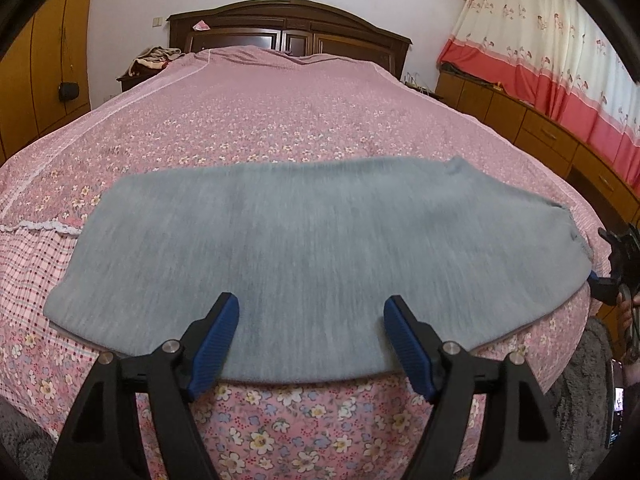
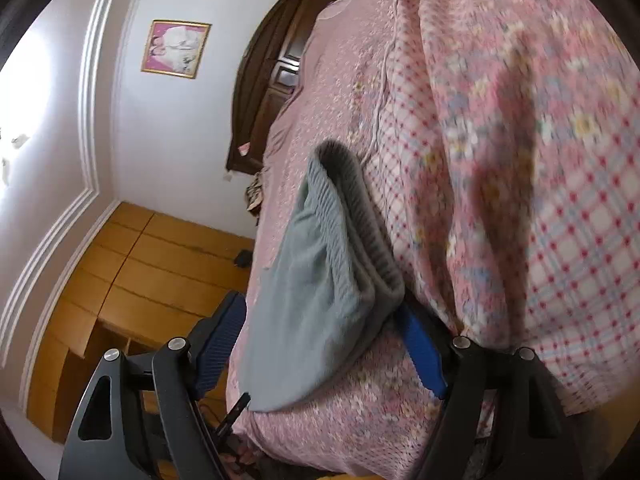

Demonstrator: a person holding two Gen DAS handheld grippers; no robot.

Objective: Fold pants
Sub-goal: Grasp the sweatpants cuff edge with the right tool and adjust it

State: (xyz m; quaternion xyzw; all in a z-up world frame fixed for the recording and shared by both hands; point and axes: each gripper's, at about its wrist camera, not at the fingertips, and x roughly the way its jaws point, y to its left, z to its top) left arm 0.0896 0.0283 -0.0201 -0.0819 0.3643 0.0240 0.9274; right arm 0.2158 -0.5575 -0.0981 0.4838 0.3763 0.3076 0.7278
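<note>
Grey pants (image 1: 304, 248) lie folded lengthwise across the near end of a bed with a pink floral cover (image 1: 260, 120). My left gripper (image 1: 312, 312) is open, its blue-padded fingers over the pants' near edge, holding nothing. My right gripper (image 2: 320, 312) is open at the waistband end of the pants (image 2: 320, 280), one finger on each side of the ribbed edge, not closed on it. The right gripper also shows at the far right of the left wrist view (image 1: 612, 276). The view is rolled sideways in the right wrist view.
A dark wooden headboard (image 1: 288, 28) stands at the far end of the bed. Wooden drawers (image 1: 540, 132) under red and cream curtains (image 1: 560, 60) run along the right. Yellow wooden cabinets (image 1: 40, 80) stand on the left. A framed picture (image 2: 176, 48) hangs on the wall.
</note>
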